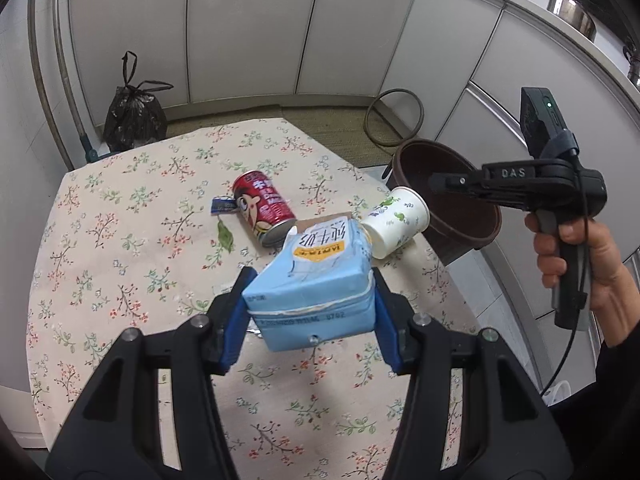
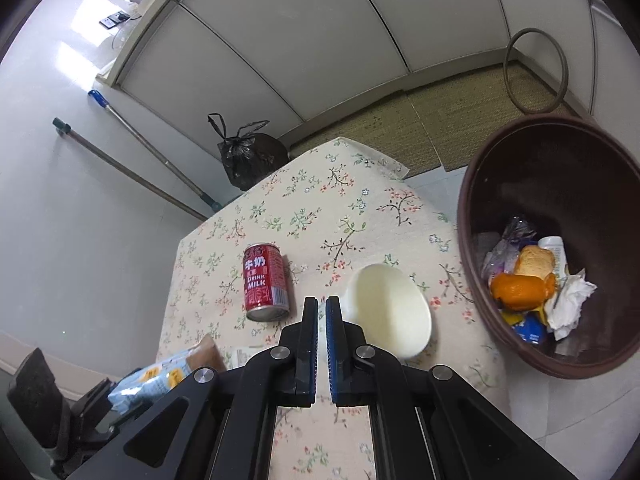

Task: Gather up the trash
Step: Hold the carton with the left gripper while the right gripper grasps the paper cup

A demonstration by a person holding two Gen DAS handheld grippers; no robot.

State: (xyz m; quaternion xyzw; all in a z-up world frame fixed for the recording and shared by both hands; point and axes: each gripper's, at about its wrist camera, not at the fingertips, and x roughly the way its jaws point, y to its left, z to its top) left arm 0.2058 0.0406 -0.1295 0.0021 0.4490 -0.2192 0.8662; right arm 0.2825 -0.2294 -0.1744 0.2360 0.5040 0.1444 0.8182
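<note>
The left gripper [image 1: 310, 308] holds a light blue milk carton [image 1: 316, 276] between its two blue fingers [image 1: 236, 320], one finger on each side, pinching it tight. The carton is lifted above the table [image 1: 120, 240], which has a flowery cloth on it. Past the carton, a red milk can [image 1: 264, 208] lies on its side on the cloth. A small blue wrapper [image 1: 222, 205] lies just beside the can. A white paper cup [image 1: 396, 222] with little green pictures lies tipped over near the table's edge, next to the carton's far end. The right gripper [image 2: 322, 308] is held in the air over the table, and its two fingers are pressed almost together with nothing between them. The cup's open mouth sits just to the right of those fingertips. A brown trash bin [image 2: 472, 208] stands beside the table on the right. Inside it are orange peel [image 2: 520, 292], a piece of bread [image 2: 534, 260] and a crumpled white tissue [image 2: 570, 300]. A tied black trash bag [image 1: 134, 114] sits on the floor behind the table.
</note>
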